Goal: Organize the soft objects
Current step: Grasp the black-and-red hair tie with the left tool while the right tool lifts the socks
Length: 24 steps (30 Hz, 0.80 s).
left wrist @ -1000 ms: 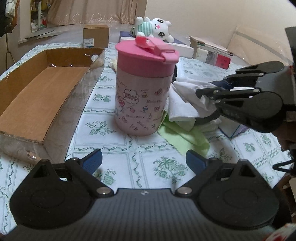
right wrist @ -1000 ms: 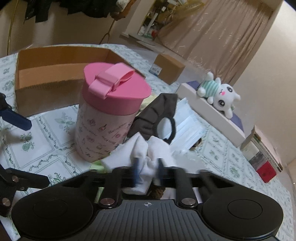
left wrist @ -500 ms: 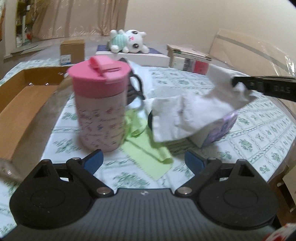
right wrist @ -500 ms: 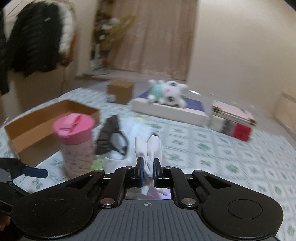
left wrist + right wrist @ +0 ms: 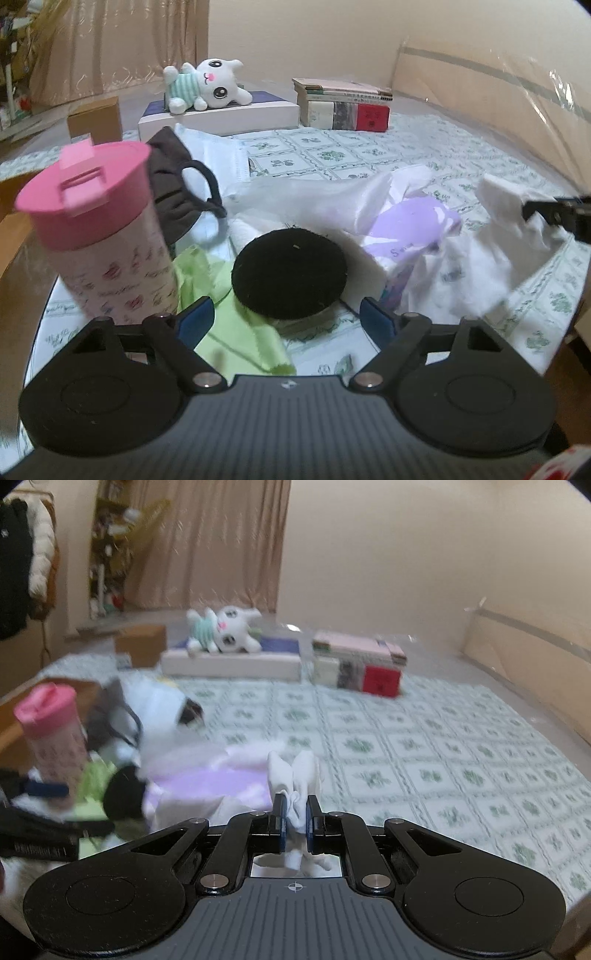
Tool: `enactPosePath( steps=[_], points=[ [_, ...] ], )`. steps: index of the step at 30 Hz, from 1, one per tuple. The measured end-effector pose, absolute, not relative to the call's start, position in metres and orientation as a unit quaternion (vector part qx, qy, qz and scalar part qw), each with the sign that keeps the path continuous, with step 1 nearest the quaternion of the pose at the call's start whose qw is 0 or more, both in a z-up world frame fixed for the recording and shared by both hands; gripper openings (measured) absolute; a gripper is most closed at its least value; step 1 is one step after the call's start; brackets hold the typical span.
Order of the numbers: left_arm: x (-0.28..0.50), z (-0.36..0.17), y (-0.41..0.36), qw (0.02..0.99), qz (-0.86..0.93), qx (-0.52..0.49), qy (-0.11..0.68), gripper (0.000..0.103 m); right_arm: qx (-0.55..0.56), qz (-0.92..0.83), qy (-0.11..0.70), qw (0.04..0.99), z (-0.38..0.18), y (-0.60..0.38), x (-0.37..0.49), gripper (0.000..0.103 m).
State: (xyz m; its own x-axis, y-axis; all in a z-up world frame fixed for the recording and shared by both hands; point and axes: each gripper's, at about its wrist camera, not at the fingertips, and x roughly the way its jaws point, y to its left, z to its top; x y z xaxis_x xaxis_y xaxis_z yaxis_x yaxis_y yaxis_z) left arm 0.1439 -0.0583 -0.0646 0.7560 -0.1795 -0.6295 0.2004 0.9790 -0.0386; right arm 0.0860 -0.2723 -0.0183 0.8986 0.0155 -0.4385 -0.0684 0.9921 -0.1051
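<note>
1. One white cloth point(image 5: 295, 775) is pinched in the right hand-held gripper point(image 5: 294, 825), right of the pink-lidded cup point(image 5: 99, 236).
2. The left hand-held gripper point(image 5: 286, 317), jaws wide and just narrowing, holds nothing.
3. Beside the cup: one black round pad point(image 5: 290, 271), one green cloth point(image 5: 236, 332), one dark mask point(image 5: 177, 188).

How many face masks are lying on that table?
2: a dark mask leaning behind the pink cup, and a white pleated mask just behind it. The cloth pile may hide others.
</note>
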Motion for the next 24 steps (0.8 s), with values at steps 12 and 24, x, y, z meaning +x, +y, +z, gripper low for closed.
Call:
enactPosePath(
  steps=[12,24],
  points=[
    [0.174,-0.077,-0.076,0.933,-0.118,0.087,0.330,0.044,-0.034,0.027,0.291,0.956,-0.062,-0.291,0.098,0.010],
    [0.141,-0.063,-0.056,0.932,-0.106,0.047,0.342,0.029,-0.048,0.067,0.311,0.947,-0.081,-0.274,0.090,0.010]
  ],
)
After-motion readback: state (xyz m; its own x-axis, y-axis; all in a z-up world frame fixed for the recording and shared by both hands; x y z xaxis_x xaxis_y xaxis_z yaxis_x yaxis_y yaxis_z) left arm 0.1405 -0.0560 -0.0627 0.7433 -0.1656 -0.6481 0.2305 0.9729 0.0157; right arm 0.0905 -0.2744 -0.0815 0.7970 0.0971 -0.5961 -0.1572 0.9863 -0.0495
